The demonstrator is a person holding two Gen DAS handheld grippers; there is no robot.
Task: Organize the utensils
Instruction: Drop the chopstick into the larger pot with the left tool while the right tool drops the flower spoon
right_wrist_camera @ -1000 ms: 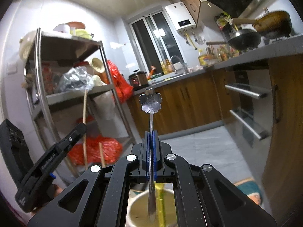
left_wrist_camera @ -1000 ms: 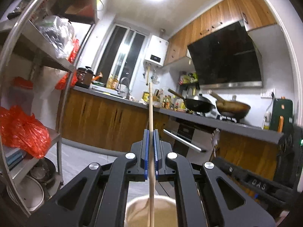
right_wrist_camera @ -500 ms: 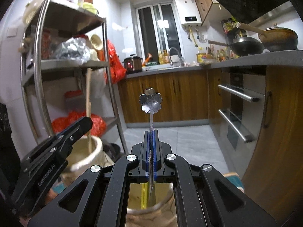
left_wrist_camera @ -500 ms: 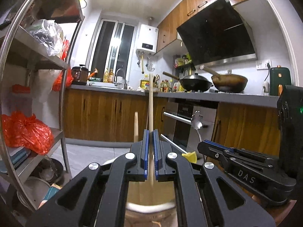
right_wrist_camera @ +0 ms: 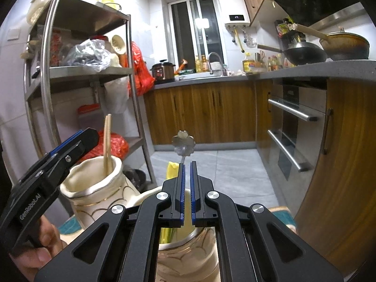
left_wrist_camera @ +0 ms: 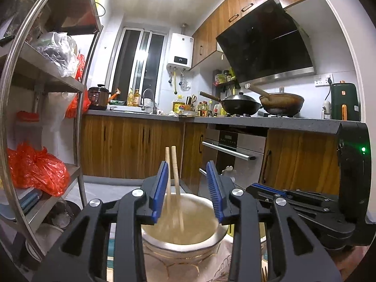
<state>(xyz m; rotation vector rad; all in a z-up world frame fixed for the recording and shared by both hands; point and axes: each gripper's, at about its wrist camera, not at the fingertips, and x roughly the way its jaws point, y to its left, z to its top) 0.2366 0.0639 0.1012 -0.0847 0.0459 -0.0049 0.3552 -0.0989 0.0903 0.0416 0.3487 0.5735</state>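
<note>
In the left wrist view my left gripper (left_wrist_camera: 187, 188) is open above a cream ceramic jar (left_wrist_camera: 181, 232). Two wooden chopsticks (left_wrist_camera: 175, 183) stand in that jar, free of the fingers. In the right wrist view my right gripper (right_wrist_camera: 187, 188) is slightly open over a second cream jar (right_wrist_camera: 188, 253). A metal spoon with a flower-shaped end (right_wrist_camera: 183, 144) stands in that jar beside a yellow utensil (right_wrist_camera: 171, 170). The chopstick jar (right_wrist_camera: 94, 188) and the left gripper (right_wrist_camera: 68, 145) show at the left there.
A steel shelf rack (right_wrist_camera: 77, 70) with red bags stands at the left. Wooden cabinets and a built-in oven (right_wrist_camera: 293, 127) are at the right, under a grey counter (left_wrist_camera: 235, 119) with woks. The floor (right_wrist_camera: 223, 169) is grey tile.
My left gripper opened and let the chopstick drop into its jar beside the other one. My right gripper opened a little and released the flower spoon, which sank lower into its jar.
</note>
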